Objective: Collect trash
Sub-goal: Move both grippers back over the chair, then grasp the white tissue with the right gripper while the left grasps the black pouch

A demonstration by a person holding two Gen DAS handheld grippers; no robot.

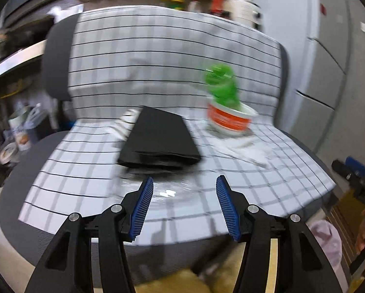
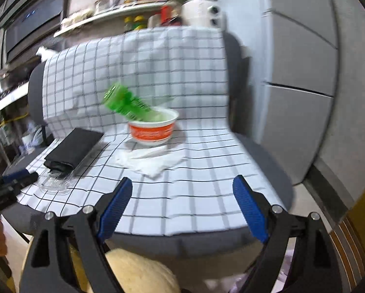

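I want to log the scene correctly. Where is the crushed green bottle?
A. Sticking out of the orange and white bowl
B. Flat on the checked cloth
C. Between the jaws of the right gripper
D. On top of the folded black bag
A: the green bottle leans out of the orange and white bowl, apart from both grippers.

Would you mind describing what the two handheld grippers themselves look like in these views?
Both the left gripper and the right gripper share one build: matte black angular linkage arms with triangular cut-outs, round silver pivot bolts, and two fingers faced with ribbed blue pads. No cables or printed markings are visible.
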